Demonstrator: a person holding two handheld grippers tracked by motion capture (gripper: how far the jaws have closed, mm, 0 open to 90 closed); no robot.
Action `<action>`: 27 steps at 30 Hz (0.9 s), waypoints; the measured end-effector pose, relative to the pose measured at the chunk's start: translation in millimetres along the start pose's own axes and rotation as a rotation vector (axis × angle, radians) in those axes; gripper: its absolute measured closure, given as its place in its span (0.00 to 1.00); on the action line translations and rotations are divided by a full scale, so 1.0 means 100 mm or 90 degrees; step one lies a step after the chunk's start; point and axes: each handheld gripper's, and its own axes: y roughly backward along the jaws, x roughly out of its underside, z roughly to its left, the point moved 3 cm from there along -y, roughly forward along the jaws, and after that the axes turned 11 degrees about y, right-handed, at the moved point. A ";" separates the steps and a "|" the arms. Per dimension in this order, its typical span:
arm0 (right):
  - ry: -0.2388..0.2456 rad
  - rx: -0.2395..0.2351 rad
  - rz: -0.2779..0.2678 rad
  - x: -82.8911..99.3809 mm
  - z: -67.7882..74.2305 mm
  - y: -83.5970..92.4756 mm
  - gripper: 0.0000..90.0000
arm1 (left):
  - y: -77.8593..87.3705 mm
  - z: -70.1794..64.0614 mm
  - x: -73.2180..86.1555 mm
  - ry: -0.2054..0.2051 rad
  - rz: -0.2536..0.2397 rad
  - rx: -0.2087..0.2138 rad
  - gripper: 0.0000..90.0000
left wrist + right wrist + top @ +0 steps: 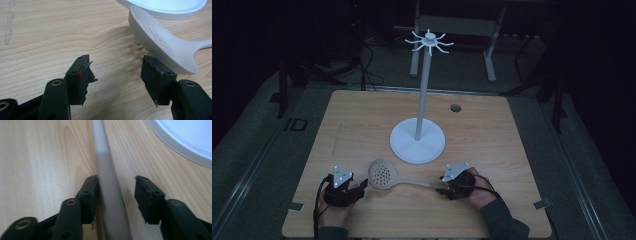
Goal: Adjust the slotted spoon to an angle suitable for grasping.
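A white slotted ladle (382, 175) lies flat on the wooden table near the front, its handle running right. My left gripper (362, 186) rests just left of the ladle's bowl. In the left gripper view its jaws (115, 72) stand open over bare wood, with the bowl (162, 42) beyond the right jaw. My right gripper (443, 186) sits at the handle's end. In the right gripper view the handle (107, 182) runs between its jaws (116, 187), against the left one and clear of the right one, so it is open.
A white hook stand (417, 142) with a tall pole and a ring of hooks (429, 41) rises just behind the ladle; its round base (165, 7) (190, 137) is close. A small hole (455, 108) marks the far right tabletop. A metal frame (490, 50) stands behind the table.
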 end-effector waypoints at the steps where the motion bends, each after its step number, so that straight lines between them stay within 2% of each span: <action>1: -0.003 0.007 0.002 0.02 0.00 0.01 0.55 | 0.00 0.00 0.00 0.001 -0.001 0.001 0.46; 7: -0.024 0.060 0.018 0.16 0.00 0.12 0.51 | 0.02 -0.01 -0.01 0.002 -0.010 0.010 0.46; 9: -0.056 0.093 0.025 0.26 -0.02 0.18 0.51 | 0.02 -0.01 -0.01 0.002 -0.010 0.009 0.46; 14: -0.147 0.141 0.011 0.43 -0.05 0.26 0.51 | 0.02 0.00 -0.01 0.003 -0.010 0.006 0.46; 17: -0.218 0.157 -0.019 0.52 -0.06 0.32 0.52 | 0.02 0.00 -0.02 0.006 -0.012 0.008 0.46; 19: -0.291 0.152 -0.068 0.60 -0.08 0.40 0.51 | 0.02 0.01 -0.02 0.004 -0.013 0.008 0.46; 22: -0.365 0.163 -0.130 0.70 -0.11 0.53 0.50 | 0.02 0.01 -0.03 0.004 -0.015 0.009 0.46; 24: -0.401 0.173 -0.164 0.75 -0.12 0.61 0.50 | 0.02 0.01 -0.04 0.005 -0.016 0.009 0.46; 27: -0.425 0.203 -0.183 0.82 -0.13 0.68 0.50 | 0.02 0.01 -0.04 0.004 -0.018 0.008 0.46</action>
